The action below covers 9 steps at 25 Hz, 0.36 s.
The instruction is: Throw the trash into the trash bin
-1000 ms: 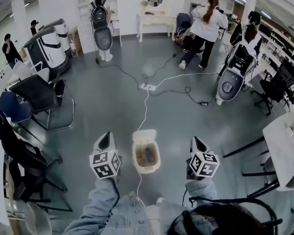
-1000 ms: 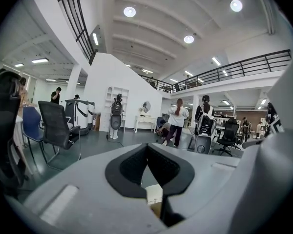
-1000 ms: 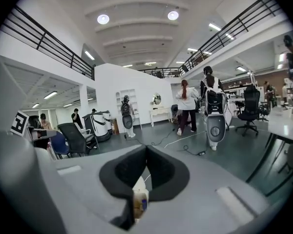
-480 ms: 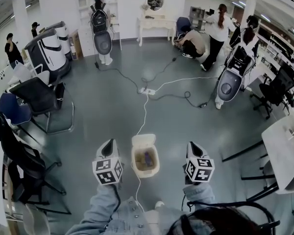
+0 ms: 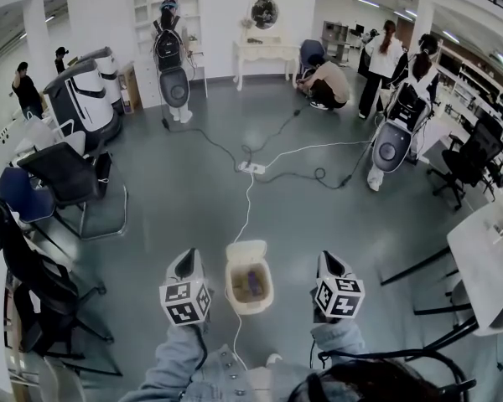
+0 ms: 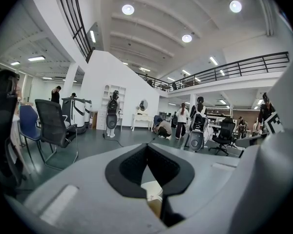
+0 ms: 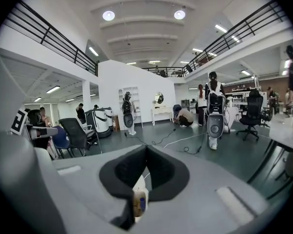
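Between left gripper [image 5: 184,255] and right gripper [image 5: 328,258], both closed, one trash bin [image 5: 232,285].

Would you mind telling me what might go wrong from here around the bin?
The white cable runs along the floor right beside the trash bin toward the person; a snagged step could tip the bin. The bin stands open with trash inside, between the left claw and right claw, both shut and empty; a careless swing might knock it over and spill it.
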### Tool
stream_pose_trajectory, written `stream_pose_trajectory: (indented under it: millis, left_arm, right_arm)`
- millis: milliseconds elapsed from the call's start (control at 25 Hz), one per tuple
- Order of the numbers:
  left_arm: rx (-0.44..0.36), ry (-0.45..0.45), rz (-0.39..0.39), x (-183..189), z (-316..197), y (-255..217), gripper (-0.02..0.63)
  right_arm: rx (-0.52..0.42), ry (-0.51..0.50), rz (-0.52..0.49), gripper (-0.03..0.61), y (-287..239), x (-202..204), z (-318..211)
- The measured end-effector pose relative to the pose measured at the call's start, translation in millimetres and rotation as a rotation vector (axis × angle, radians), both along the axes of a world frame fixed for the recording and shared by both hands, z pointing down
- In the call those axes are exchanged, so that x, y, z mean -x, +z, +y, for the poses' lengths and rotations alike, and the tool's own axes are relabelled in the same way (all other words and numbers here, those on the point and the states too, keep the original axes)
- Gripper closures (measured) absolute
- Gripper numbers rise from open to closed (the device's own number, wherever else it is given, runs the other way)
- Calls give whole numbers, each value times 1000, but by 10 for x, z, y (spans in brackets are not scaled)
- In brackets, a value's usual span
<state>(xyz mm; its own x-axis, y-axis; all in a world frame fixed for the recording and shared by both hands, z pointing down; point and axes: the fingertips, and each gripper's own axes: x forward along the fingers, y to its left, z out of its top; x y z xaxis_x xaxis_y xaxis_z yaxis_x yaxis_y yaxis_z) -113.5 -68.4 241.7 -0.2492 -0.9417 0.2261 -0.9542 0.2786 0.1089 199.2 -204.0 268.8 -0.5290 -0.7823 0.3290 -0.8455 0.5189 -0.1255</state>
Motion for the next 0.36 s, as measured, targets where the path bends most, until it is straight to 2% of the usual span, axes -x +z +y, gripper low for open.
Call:
stream_pose_trajectory:
  millis: [360]
  left_arm:
    - [-22, 13, 20, 22, -55, -7, 604]
  right_arm:
    - [-5, 14, 5, 575, 9, 46, -21]
